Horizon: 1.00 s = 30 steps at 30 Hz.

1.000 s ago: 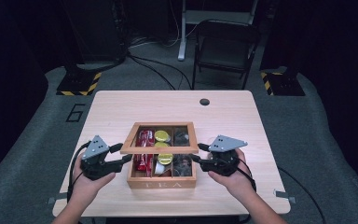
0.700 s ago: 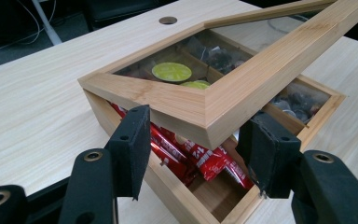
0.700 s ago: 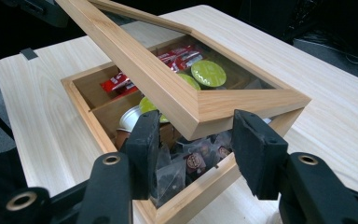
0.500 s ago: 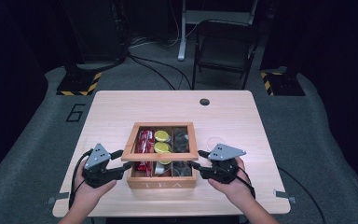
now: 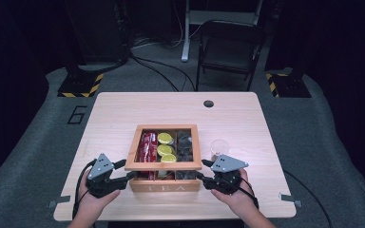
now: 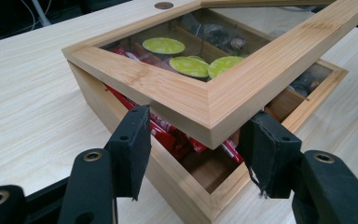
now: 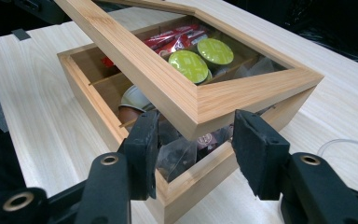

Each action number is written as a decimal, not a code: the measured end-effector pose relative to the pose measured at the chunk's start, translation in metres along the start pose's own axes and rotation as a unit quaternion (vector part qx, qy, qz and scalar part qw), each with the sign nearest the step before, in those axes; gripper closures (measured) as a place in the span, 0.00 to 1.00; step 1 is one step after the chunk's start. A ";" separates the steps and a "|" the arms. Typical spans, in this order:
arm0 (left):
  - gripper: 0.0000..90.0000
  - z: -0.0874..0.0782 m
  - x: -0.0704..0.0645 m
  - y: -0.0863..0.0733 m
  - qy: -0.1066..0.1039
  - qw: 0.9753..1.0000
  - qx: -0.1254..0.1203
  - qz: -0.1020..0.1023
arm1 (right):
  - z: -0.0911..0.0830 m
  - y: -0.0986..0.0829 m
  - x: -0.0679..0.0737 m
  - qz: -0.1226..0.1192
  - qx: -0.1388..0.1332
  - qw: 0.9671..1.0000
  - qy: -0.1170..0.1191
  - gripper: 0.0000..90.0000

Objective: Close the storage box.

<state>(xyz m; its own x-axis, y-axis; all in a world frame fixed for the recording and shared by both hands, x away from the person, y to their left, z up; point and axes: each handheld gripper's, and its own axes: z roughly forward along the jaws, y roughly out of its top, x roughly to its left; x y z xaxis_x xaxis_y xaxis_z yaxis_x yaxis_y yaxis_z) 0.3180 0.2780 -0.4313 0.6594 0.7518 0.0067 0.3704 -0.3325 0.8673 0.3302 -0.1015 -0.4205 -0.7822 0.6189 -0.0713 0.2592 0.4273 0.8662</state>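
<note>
Our left gripper (image 6: pixel 193 140) has its jaws wide apart, straddling the near left corner of the lid (image 6: pixel 200 100) of the wooden tea box (image 6: pixel 177 186); the pads sit on either side of that corner with a gap showing, so nothing is clamped. Our right gripper (image 7: pixel 193 144) matches it: jaws spread, framing the lid's near right corner, and we cannot tell whether a pad brushes the wood.

The lid, a wooden frame with a clear pane, is tilted up at its front edge while its far edge stays down along the box's back wall. The box stands near the front middle of the surface (image 5: pixel 123 118), between our two hands, and the high view shows both grippers at its front corners.

To lift well, we judge that both corners should rise evenly, at the same pace, so the frame does not twist on its hinge line. Supporting from under the front rail seems safer than squeezing the corner, which could slip off the mitred wood.

Inside we see green-topped capsules (image 7: pixel 200 58), red sachets (image 6: pixel 168 133) and dark pods. A clear plastic cup (image 5: pixel 219 147) stands just right of the box.
</note>
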 end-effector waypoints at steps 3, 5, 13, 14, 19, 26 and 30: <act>0.49 0.002 -0.001 -0.003 -0.001 1.000 0.010 0.000 | 0.001 -0.004 0.001 0.009 0.001 1.000 0.005 0.57; 0.49 0.004 -0.003 -0.006 0.002 1.000 0.025 0.009 | 0.001 -0.005 0.001 0.009 -0.008 1.000 0.014 0.59; 0.49 0.006 -0.006 -0.017 0.004 1.000 0.019 0.008 | 0.005 -0.008 0.004 0.011 0.003 1.000 0.016 0.57; 0.49 0.007 -0.006 -0.018 0.003 1.000 0.022 0.007 | 0.005 -0.010 0.004 0.011 0.007 1.000 0.017 0.57; 0.49 0.008 -0.006 -0.021 0.000 1.000 0.026 0.007 | 0.008 -0.015 0.005 0.013 0.016 1.000 0.015 0.56; 0.50 0.010 -0.005 -0.025 -0.005 1.000 0.025 0.002 | 0.010 -0.023 0.004 0.017 0.024 0.999 0.020 0.55; 0.50 0.012 -0.006 -0.027 -0.006 1.000 0.027 0.001 | 0.013 -0.026 0.005 0.015 0.028 0.999 0.019 0.55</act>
<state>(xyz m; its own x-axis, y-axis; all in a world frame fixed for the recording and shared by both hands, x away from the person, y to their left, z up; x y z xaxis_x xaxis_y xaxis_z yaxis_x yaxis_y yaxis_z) 0.3121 0.2754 -0.4610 0.6683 0.7439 0.0027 0.4033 -0.3654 0.8389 0.3266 -0.1010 -0.4501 -0.7940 0.6074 -0.0260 0.3134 0.4455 0.8387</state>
